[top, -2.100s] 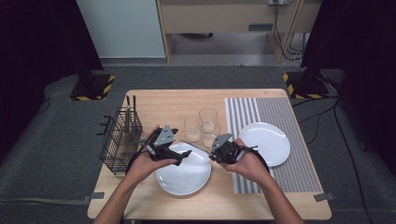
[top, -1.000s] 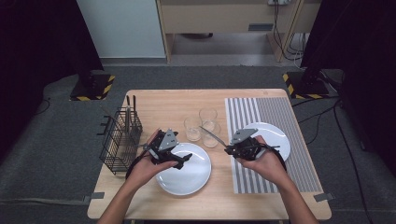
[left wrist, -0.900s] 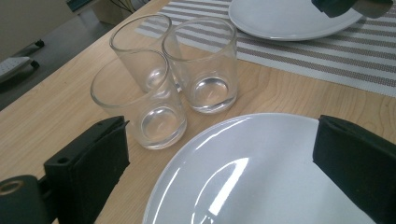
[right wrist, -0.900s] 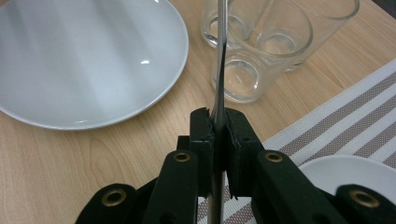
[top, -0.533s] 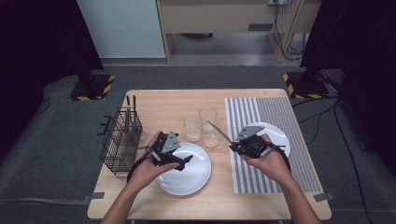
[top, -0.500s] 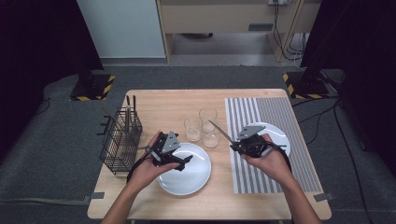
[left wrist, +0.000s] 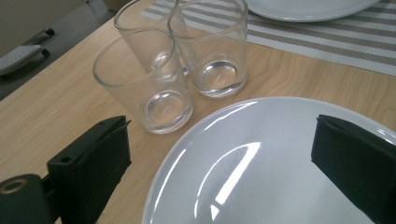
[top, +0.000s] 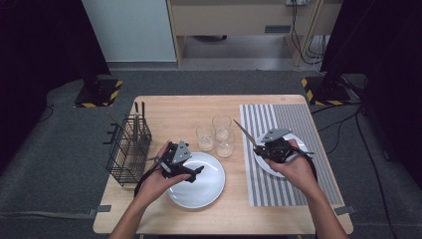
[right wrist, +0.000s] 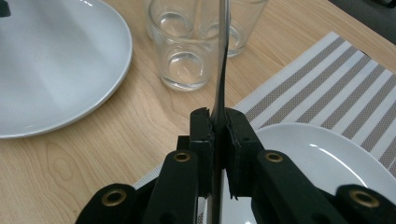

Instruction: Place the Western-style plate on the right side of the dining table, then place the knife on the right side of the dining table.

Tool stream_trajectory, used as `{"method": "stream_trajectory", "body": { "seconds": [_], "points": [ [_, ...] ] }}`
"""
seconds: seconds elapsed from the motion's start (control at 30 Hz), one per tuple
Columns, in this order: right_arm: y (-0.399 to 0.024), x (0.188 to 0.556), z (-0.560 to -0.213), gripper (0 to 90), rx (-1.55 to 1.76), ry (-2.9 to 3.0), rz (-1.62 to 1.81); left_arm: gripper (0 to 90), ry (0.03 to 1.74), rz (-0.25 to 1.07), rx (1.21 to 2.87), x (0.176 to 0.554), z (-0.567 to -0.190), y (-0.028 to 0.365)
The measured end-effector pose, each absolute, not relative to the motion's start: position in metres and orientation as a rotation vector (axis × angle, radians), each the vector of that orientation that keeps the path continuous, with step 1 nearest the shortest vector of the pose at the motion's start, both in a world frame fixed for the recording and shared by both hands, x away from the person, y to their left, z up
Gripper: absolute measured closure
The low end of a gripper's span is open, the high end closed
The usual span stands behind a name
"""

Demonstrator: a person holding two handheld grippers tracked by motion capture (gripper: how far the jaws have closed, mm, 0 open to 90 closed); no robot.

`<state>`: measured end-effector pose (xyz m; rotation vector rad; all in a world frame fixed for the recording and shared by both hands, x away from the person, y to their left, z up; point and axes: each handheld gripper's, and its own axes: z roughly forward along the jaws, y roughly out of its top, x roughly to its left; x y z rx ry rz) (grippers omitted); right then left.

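- Right tool (right wrist: 218,122): black jaws pressed together on a thin metal utensil.
- Knife (right wrist: 221,60): seen edge-on, blade running up and away from the jaws, over the glasses.
- Glasses (right wrist: 186,56): three clear, empty tumblers, upright, clustered close together on the table.
- Striped placemat (right wrist: 327,88): grey and white, at right.
- White plate (right wrist: 322,163): on the placemat, beneath the tool.
- Second white plate (right wrist: 51,70): upper left, on the bare wooden table (right wrist: 107,140).
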<state>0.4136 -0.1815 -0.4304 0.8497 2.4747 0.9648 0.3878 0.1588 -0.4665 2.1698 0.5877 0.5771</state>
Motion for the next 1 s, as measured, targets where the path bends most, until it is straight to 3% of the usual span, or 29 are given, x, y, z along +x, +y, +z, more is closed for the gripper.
{"method": "stream_trajectory", "body": {
  "seconds": [1.0],
  "points": [
    [-0.243,0.425,-0.426,82.8,1.044,2.378,0.921,4.6,0.607,0.519,2.19,0.384,-0.48,0.157]
  ]
}}
